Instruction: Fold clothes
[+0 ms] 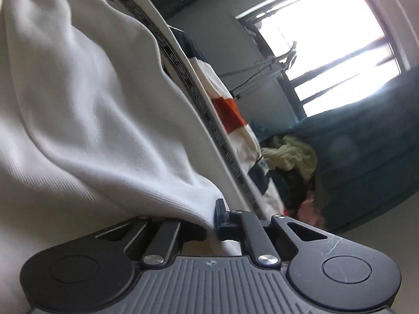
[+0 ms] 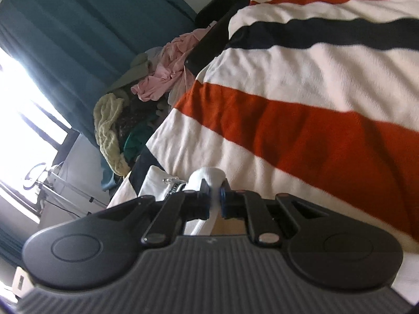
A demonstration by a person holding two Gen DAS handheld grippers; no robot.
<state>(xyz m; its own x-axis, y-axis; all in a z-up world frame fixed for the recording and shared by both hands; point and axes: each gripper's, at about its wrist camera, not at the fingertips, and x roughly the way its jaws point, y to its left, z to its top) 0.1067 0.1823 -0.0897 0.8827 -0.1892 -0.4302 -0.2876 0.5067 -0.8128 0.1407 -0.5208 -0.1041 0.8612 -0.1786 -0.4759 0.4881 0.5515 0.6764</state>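
Observation:
A white garment (image 1: pixel 86 99) with a dark patterned side stripe (image 1: pixel 183 73) fills the left of the left wrist view. My left gripper (image 1: pixel 209 222) is shut on a fold of it; the cloth covers the left finger. In the right wrist view my right gripper (image 2: pixel 214 196) is shut on a bunched edge of the same white garment (image 2: pixel 209 175), held just above a cream blanket with orange and navy stripes (image 2: pixel 301 110). The striped blanket also shows behind the garment in the left wrist view (image 1: pixel 230 112).
A heap of unfolded clothes (image 2: pixel 136 110), pale yellow, pink and dark pieces, lies at the far end of the bed; it also shows in the left wrist view (image 1: pixel 290 162). Teal curtains (image 2: pixel 78 26) and a bright window (image 1: pixel 327 47) stand behind.

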